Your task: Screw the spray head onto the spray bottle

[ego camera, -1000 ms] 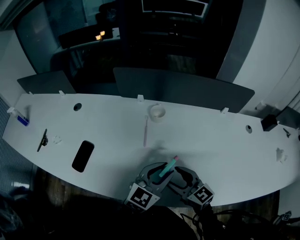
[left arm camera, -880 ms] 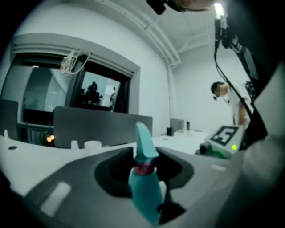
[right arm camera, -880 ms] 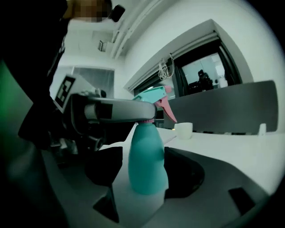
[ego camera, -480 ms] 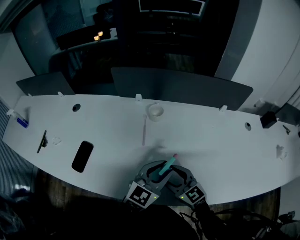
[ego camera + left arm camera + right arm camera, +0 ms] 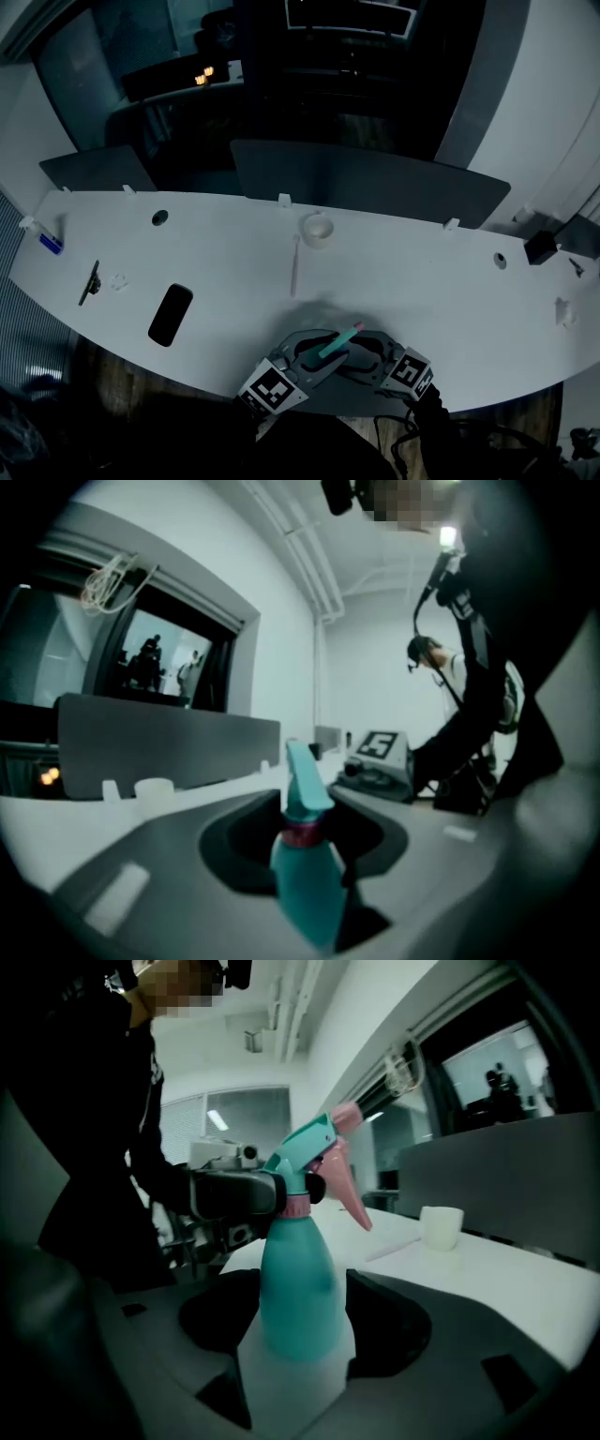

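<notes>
The white curved tabletop spreads out ahead of both grippers, with a grey divider panel standing along its far edge. A person in dark clothing holds the grippers at the near edge, facing each other.

The left gripper is pinched on the teal spray head. In the right gripper view, its dark jaw sits against the head just above the pink collar. In its own view, the head rises between its jaws, seen from behind.

The right gripper has its jaws set wide and clamped on the body of the teal spray bottle, which fills the gap between them.

The head sits on the bottle's neck, and the bottle is held between the two grippers, off the tabletop. It stands roughly upright in the right gripper view. The pink trigger slants away from the left gripper.

A black phone lies flat, well off to the left of the left gripper. A small white cup stands far ahead of both grippers. A thin pale stick lies between that cup and the grippers. A small black box sits far out to the right of the right gripper.
</notes>
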Action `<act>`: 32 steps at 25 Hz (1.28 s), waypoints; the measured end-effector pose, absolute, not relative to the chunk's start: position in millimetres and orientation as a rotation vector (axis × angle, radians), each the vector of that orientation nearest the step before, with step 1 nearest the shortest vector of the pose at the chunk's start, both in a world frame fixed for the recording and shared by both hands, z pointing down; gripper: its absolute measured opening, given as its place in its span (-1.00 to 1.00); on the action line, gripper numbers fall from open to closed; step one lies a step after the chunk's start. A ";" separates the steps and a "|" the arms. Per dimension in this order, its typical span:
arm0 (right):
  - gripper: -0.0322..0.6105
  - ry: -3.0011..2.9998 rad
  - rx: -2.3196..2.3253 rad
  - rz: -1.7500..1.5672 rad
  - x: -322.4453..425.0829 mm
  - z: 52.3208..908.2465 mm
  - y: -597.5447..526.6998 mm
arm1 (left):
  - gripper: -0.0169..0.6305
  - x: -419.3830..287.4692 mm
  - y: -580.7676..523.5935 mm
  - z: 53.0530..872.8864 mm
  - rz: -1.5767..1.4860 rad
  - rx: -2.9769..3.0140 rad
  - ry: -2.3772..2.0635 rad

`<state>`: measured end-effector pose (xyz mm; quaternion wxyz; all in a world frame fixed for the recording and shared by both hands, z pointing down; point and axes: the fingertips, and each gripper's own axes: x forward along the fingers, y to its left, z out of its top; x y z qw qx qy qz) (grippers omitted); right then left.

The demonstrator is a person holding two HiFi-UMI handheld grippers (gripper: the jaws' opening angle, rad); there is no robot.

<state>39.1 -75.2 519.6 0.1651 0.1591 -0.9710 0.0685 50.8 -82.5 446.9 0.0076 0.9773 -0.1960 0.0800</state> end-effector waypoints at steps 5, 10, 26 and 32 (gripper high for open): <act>-0.02 -2.744 1.014 0.291 53.6 529.4 -75.1 | -0.50 51.1 -95.7 444.5 0.147 2.960 -1.002; 0.03 -2.583 1.204 0.241 32.4 532.4 -90.6 | -0.50 54.3 -103.9 444.4 0.122 2.920 -1.138; 0.04 -2.679 0.202 0.124 35.1 539.1 -75.1 | -0.50 62.2 -78.5 453.2 0.311 3.100 -0.421; 0.09 -2.694 0.964 0.382 51.6 541.8 -73.7 | -0.50 57.9 -92.3 445.7 0.184 3.008 -0.838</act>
